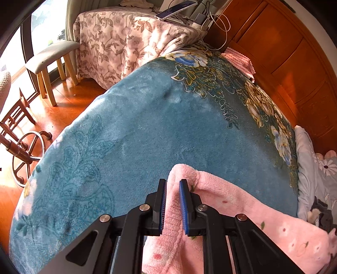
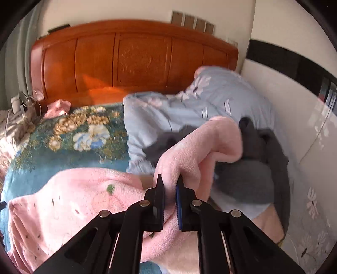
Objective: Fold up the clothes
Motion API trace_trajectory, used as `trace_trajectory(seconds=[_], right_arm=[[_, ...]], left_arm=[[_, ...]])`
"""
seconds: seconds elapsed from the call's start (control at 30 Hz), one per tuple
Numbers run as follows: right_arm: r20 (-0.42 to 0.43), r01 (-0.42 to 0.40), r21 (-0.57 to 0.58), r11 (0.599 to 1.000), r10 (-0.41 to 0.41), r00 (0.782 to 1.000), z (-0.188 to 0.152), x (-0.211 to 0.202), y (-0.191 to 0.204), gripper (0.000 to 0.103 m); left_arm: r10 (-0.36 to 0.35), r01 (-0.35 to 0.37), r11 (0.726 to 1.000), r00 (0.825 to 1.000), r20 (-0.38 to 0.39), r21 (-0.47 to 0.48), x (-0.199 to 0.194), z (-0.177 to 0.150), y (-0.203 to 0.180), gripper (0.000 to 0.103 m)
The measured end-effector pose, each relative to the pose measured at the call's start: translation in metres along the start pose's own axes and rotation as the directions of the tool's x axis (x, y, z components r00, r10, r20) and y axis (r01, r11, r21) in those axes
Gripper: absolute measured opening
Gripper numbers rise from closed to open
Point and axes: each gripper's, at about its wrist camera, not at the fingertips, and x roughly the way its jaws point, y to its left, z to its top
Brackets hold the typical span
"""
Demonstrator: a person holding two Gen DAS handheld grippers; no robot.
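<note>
Pink fleece garment (image 1: pixel 231 202), printed with small flowers, bunched between the blue pads of the left gripper (image 1: pixel 172 185), jaws pinched on a fold of it; draped rightward from there over the teal blanket (image 1: pixel 137 137) on the bed. Same pink fleece garment (image 2: pixel 69 202) clamped in the right gripper (image 2: pixel 169 181), jaws pressed on a raised ridge of cloth, the rest spread low and to the left across the teal blanket (image 2: pixel 63 147).

Beyond the left gripper: open teal plush, then a gold and blue flower border (image 1: pixel 259 105) along the far right edge. A pink-and-white zigzag cloth (image 1: pixel 240 61) at the blanket's far corner, against the orange wooden headboard (image 1: pixel 284 63). Farther left, a floral cover (image 1: pixel 118 42) with a phone (image 1: pixel 177 8) and white cables (image 1: pixel 219 23) on top, a wooden stool (image 1: pixel 52 61) beside it.

Beyond the right gripper: dark grey clothing (image 2: pixel 252 172) just behind the pink ridge, a pale blue flowered quilt (image 2: pixel 189 105) heaped farther back, then the headboard (image 2: pixel 130 61) and white wall (image 2: pixel 147 10).
</note>
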Motion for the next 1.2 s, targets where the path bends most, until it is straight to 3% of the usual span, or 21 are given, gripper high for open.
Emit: trace_trajectory(seconds=[0.07,0.17,0.27,0.43,0.5,0.6,0.7,0.8,0.87,0.93,1.0,1.1,1.2], right_arm=[[-0.132,-0.021,0.072,0.997,0.031,0.991,-0.022,0.038,-0.009,0.009],[-0.222,-0.025,0.162,0.986,0.062,0.973,-0.053,0.06,-0.021,0.012],[-0.209,-0.059,0.165,0.985,0.094,0.973,-0.071,0.047,-0.023,0.025],[-0.095,-0.074,0.166,0.983,0.091,0.991,-0.062,0.017,-0.051,0.056],[-0.066,-0.041,0.216,0.975,0.057,0.996,-0.052,0.016,-0.071,0.057],[-0.061,-0.076,0.388,0.919,0.107,0.992,-0.034,0.037,-0.107,0.057],[-0.097,-0.058,0.561,0.825,0.135,0.986,-0.022,0.069,-0.135,0.057],[-0.115,-0.068,0.663,0.746,0.192,0.975,-0.016,0.091,-0.149,0.051],[-0.128,-0.057,0.66,0.749,0.186,0.974,-0.01,0.094,-0.147,0.05],[-0.145,-0.042,0.647,0.762,0.177,0.973,-0.005,0.096,-0.143,0.023],[-0.169,-0.017,0.614,0.789,0.152,0.974,0.0,0.094,-0.138,0.012],[-0.166,-0.005,0.524,0.851,0.108,0.98,0.014,0.079,-0.131,0.008],[-0.08,0.001,0.411,0.912,0.035,0.996,0.022,0.039,-0.14,0.007]], left_arm=[[0.017,-0.017,1.0,0.999,-0.036,-0.012,0.003,-0.003,0.005,0.021],[0.027,-0.027,1.0,0.999,-0.041,0.008,0.002,-0.007,0.0,0.029],[0.041,-0.04,0.998,0.999,-0.023,0.056,-0.003,-0.01,-0.013,0.029],[0.063,-0.064,0.989,0.998,0.009,0.136,-0.011,-0.015,-0.035,0.029],[0.071,-0.074,0.983,0.997,0.022,0.167,-0.014,-0.017,-0.044,0.029],[0.057,-0.056,0.97,0.998,0.006,0.238,-0.014,-0.029,-0.062,0.03],[0.048,-0.037,0.963,0.998,-0.035,0.268,-0.009,-0.039,-0.07,0.03],[0.054,-0.036,0.965,0.997,-0.062,0.259,-0.009,-0.047,-0.063,0.03],[0.065,-0.048,0.971,0.996,-0.067,0.235,-0.011,-0.049,-0.056,0.03],[0.071,-0.055,0.977,0.995,-0.073,0.205,-0.012,-0.05,-0.048,0.03],[0.066,-0.052,0.983,0.995,-0.075,0.176,-0.015,-0.051,-0.044,0.03],[0.059,-0.048,0.984,0.996,-0.062,0.172,-0.019,-0.051,-0.047,0.03],[0.054,-0.043,0.983,0.997,-0.059,0.181,-0.021,-0.05,-0.053,0.03]])
